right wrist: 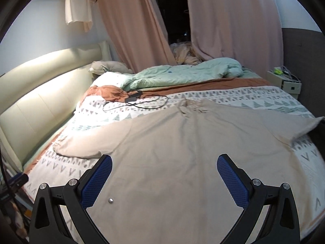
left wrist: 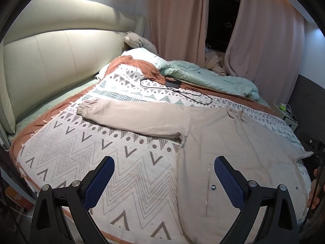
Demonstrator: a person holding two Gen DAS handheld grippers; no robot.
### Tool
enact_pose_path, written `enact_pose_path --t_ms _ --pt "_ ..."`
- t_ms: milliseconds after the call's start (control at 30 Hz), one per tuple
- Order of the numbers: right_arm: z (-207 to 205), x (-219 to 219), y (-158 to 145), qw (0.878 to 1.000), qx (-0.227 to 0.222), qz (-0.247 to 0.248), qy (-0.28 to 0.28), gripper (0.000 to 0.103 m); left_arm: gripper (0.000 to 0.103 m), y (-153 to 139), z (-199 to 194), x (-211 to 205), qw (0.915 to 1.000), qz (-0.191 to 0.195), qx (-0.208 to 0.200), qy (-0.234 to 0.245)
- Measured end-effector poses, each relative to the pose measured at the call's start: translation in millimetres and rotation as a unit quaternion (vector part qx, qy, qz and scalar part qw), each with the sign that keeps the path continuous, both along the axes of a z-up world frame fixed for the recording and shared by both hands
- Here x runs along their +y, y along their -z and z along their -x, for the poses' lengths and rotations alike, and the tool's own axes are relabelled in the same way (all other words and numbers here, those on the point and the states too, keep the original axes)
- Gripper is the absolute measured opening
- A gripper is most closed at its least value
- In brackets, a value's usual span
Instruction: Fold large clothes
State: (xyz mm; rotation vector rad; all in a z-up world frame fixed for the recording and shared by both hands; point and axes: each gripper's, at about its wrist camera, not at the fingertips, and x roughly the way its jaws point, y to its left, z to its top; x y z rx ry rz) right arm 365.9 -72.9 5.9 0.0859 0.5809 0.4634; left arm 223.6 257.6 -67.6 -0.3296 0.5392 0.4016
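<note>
Two claws, the left claw [left wrist: 164, 172] and the right claw [right wrist: 164, 172], each with two blue mesh-textured pads, were held wide apart, with nothing gripped. One beige long-sleeved garment [right wrist: 172, 152] of soft woven cloth was spread flat on the zigzag-patterned blanket [left wrist: 101, 152], one sleeve [left wrist: 130, 118] stretched sideways. One black cable [left wrist: 172, 90] was coiled beyond.

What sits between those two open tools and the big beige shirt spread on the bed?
Nothing visible. Both the left tool and the right tool hang open directly above the beige shirt. The black cable lies beyond its collar.
</note>
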Motion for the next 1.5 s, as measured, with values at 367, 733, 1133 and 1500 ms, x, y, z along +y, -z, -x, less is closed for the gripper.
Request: enact_pose_path --t_ms 367,733,1133,1500 --pt "-55.8 85.7 25.2 0.998 0.027 -0.012 -0.050 0.103 0.099 15.5 -17.0 82.0 0.9966 0.019 0.027 -0.075" --pt "-108.5 146.9 94.0 0.994 0.064 0.047 -0.075 0.100 0.083 45.7 -40.8 188.8 0.9865 0.054 0.054 -0.145" --pt "-135.7 127.3 144.4 0.986 0.139 0.079 -0.038 0.096 0.073 106.9 -95.5 286.9 0.9710 0.143 0.067 -0.180" --pt "-143.4 137.6 158.4 0.982 0.158 0.086 -0.053 0.081 0.057 151.5 -130.4 351.7 0.9497 0.223 0.044 -0.216"
